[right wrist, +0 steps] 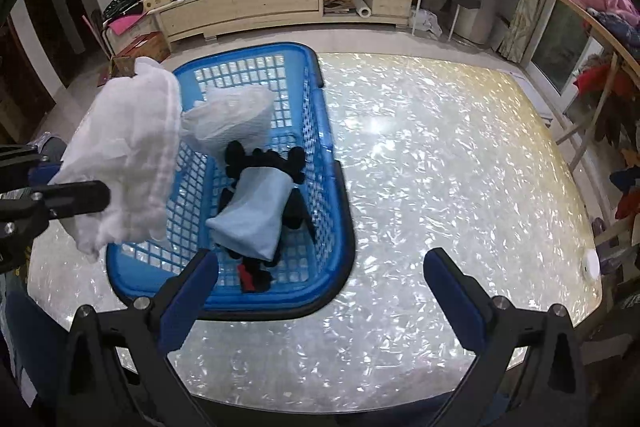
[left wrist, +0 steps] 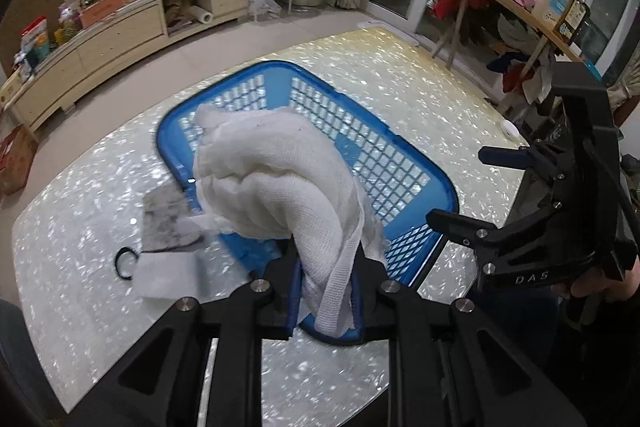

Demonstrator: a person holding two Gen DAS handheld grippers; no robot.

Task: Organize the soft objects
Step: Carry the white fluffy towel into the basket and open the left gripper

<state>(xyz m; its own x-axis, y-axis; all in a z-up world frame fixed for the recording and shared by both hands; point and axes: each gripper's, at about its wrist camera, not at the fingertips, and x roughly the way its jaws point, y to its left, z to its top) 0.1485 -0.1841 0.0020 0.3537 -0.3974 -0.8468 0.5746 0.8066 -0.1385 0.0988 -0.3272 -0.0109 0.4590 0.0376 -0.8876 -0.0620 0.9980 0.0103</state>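
My left gripper (left wrist: pixel 326 291) is shut on a bunched white gauze cloth (left wrist: pixel 280 179), which hangs above the near left rim of the blue mesh basket (left wrist: pixel 400 163). In the right wrist view the same cloth (right wrist: pixel 124 155) hangs from the left gripper (right wrist: pixel 60 187) over the basket's left wall (right wrist: pixel 332 187). Inside the basket lie a black plush toy wrapped in light blue cloth (right wrist: pixel 256 215) and a crumpled white bag (right wrist: pixel 236 119). My right gripper (right wrist: pixel 320 263) stands open and holds nothing, just in front of the basket; the left wrist view shows the right gripper (left wrist: pixel 476 187) at the right.
On the shiny pearl-patterned table (right wrist: pixel 460 167), left of the basket, lie a grey cloth (left wrist: pixel 168 215), a white pad (left wrist: pixel 168 279) and a black hair tie (left wrist: pixel 126 263). A small white round object (right wrist: pixel 590 263) sits near the right edge. Cabinets and a clothes rack stand beyond.
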